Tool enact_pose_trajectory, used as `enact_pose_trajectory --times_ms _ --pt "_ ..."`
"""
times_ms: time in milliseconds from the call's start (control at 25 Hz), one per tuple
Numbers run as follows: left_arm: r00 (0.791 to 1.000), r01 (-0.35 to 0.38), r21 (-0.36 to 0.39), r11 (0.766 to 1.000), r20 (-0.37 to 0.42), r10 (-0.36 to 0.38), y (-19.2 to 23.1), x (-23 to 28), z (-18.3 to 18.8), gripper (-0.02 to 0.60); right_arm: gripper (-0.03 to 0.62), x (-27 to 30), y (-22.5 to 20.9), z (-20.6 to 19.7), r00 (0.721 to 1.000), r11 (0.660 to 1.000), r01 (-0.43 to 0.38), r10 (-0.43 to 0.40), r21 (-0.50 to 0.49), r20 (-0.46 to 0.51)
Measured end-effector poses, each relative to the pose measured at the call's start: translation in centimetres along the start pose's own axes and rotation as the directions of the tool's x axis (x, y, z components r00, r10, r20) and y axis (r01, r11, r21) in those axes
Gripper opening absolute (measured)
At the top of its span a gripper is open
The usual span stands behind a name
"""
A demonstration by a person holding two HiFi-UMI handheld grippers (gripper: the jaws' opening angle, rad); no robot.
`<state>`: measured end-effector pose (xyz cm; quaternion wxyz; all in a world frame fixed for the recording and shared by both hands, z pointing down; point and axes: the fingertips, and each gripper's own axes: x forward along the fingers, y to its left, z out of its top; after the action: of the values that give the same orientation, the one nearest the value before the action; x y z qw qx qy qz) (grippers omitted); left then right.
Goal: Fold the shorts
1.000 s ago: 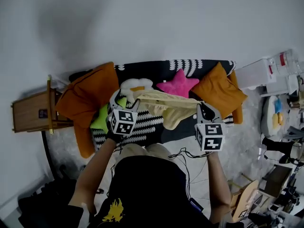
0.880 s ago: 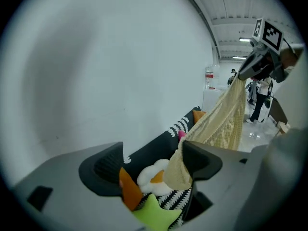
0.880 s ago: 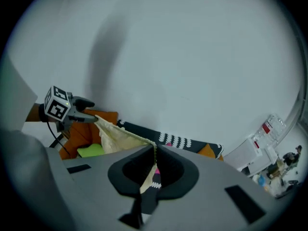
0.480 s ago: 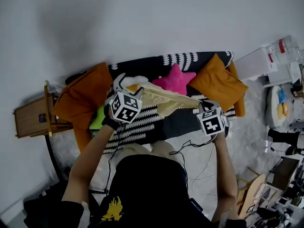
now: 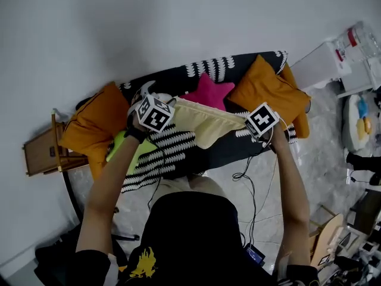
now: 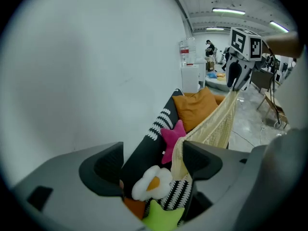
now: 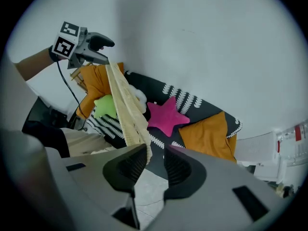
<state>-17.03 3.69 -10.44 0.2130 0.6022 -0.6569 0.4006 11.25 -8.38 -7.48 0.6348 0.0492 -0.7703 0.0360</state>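
Observation:
Pale yellow shorts [image 5: 205, 124] hang stretched between my two grippers above the sofa seat [image 5: 178, 148]. My left gripper [image 5: 156, 99] is over the sofa's left part. In the left gripper view its jaws [image 6: 153, 153] stand wide open, with the shorts' edge [image 6: 216, 124] draped against the right finger only. My right gripper [image 5: 253, 127] points steeply down at the shorts' other end. Its jaws [image 7: 155, 153] have just been opening: a narrow gap shows between them, and the cloth [image 7: 125, 105] lies on the left finger's tip.
On the black-and-white sofa cover lie two orange cushions [image 5: 265, 91] [image 5: 95, 124], a pink star pillow [image 5: 208, 91], a green star pillow [image 5: 122, 151] and a white egg-shaped pillow [image 6: 151, 186]. A wooden side table [image 5: 38, 154] stands at the left. Cables [image 5: 253, 183] trail over the floor.
Both grippers have moved away from the person and out over the sofa, carrying the shorts. The right one has sunk and its jaws have parted a little.

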Motion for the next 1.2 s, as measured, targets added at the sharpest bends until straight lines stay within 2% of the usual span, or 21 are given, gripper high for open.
enact_pose_trajectory --times_ms 240,280,400,440,520,600,720,840,960,1080,1160,1200 --pt "0.998 0.055 0.070 0.996 0.012 -0.056 -3.7 3.9 5.4 0.388 0.127 -1.2 -5.0 -3.4 0.998 0.997 0.056 -0.056 0.058 -0.008" --pt "0.998 0.063 0.082 0.995 0.022 -0.065 -4.2 4.4 5.8 0.388 0.127 -1.5 -4.6 -3.7 0.999 0.996 0.043 -0.044 0.078 0.008" --pt "0.994 0.095 0.103 0.990 0.045 -0.100 -5.4 6.1 5.8 0.388 0.127 -0.9 1.0 -5.2 0.993 0.981 -0.116 0.110 0.155 0.044" --pt "0.992 0.108 0.105 0.989 0.048 -0.113 -5.7 6.8 5.2 0.388 0.127 -0.1 2.6 -6.5 0.992 0.978 -0.128 0.128 0.164 0.011" --pt "0.989 0.136 0.106 0.985 0.048 -0.141 -6.5 8.4 2.9 0.388 0.127 1.9 4.7 -8.5 0.995 0.990 -0.065 0.074 0.129 -0.069" --pt "0.985 0.160 0.117 0.980 0.044 -0.166 -7.2 10.3 -0.7 0.388 0.126 5.0 7.1 -8.3 0.997 0.998 -0.007 0.012 0.066 -0.074" --pt "0.982 0.169 0.141 0.975 0.059 -0.179 -7.5 13.9 -8.1 0.388 0.127 12.0 13.0 -7.6 0.996 0.999 0.003 0.001 0.039 -0.086" --pt "0.983 0.147 0.162 0.976 0.082 -0.161 -6.2 18.5 -17.2 0.388 0.138 22.2 20.0 -5.6 0.997 0.999 0.002 0.001 0.037 -0.076" --pt "0.992 0.115 0.199 0.973 0.027 -0.123 -4.2 22.8 -28.2 0.388 0.140 33.0 29.3 -2.5 0.996 0.998 -0.058 0.057 -0.015 -0.063" --pt "0.994 0.101 0.198 0.975 -0.062 -0.090 -2.1 26.2 -38.4 0.388 0.141 41.5 38.0 1.2 0.992 0.986 -0.119 0.114 -0.120 -0.046" --pt "0.992 0.083 0.183 0.980 -0.107 -0.064 -0.7 27.8 -43.9 0.388 0.202 45.8 43.2 3.3 0.985 0.966 -0.174 0.169 -0.193 -0.042" --pt "0.991 0.073 0.172 0.982 -0.122 -0.052 0.0 28.3 -46.1 0.388 0.308 47.3 45.4 4.1 0.978 0.951 -0.210 0.205 -0.225 -0.042"
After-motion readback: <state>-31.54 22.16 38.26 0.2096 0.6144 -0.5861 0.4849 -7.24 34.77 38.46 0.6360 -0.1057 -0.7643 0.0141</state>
